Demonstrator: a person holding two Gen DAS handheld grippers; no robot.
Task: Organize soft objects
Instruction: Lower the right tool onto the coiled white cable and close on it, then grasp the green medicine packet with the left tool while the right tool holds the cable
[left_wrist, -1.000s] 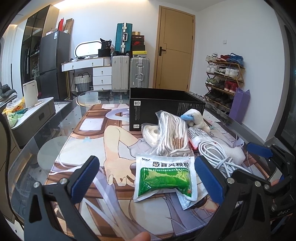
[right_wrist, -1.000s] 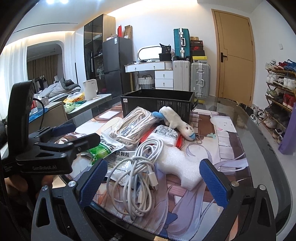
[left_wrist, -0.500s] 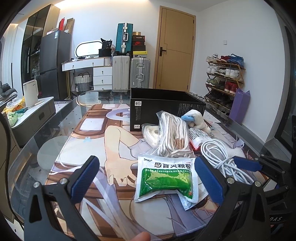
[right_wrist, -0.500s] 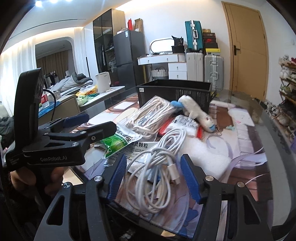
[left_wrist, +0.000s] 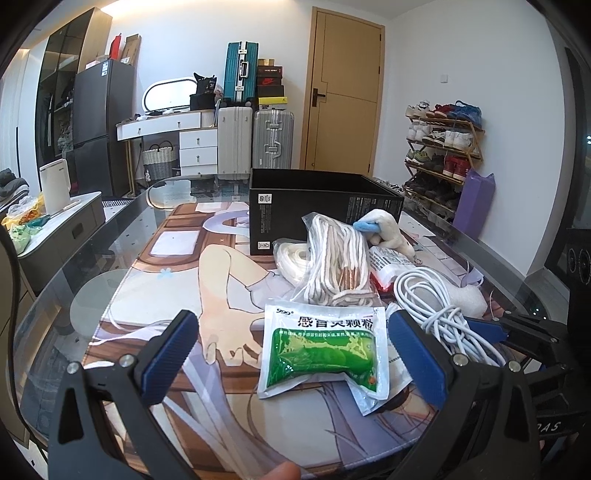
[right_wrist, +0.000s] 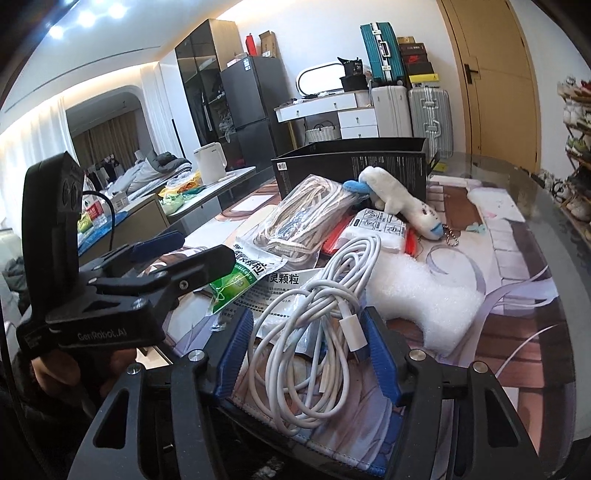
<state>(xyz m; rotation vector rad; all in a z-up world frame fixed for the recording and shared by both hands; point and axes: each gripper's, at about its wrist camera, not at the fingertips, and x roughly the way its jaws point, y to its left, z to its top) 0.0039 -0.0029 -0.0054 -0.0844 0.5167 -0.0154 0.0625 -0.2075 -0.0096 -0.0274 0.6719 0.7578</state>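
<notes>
A heap of soft things lies on the printed mat (left_wrist: 155, 295): a green sachet (left_wrist: 321, 350), a bag of white cords (left_wrist: 340, 258), a white plush toy (right_wrist: 399, 199), a white foam piece (right_wrist: 424, 295) and a coiled white cable (right_wrist: 314, 325). My right gripper (right_wrist: 306, 332) is closing its jaws, and the cable bundle sits between the blue pads, which touch it on both sides. My left gripper (left_wrist: 291, 354) stands open and low over the mat, with the green sachet lying flat between its fingers, untouched.
An open black box (left_wrist: 317, 203) stands on the mat just behind the heap. A white-and-red packet (right_wrist: 376, 229) lies under the plush toy. The glass table edge (right_wrist: 546, 206) curves round on the right. Suitcases, a shoe rack and a door stand beyond.
The right gripper's jaws went from wide apart to narrow around the white cable, and it leaned in closer over the bundle. The left gripper has not moved.
</notes>
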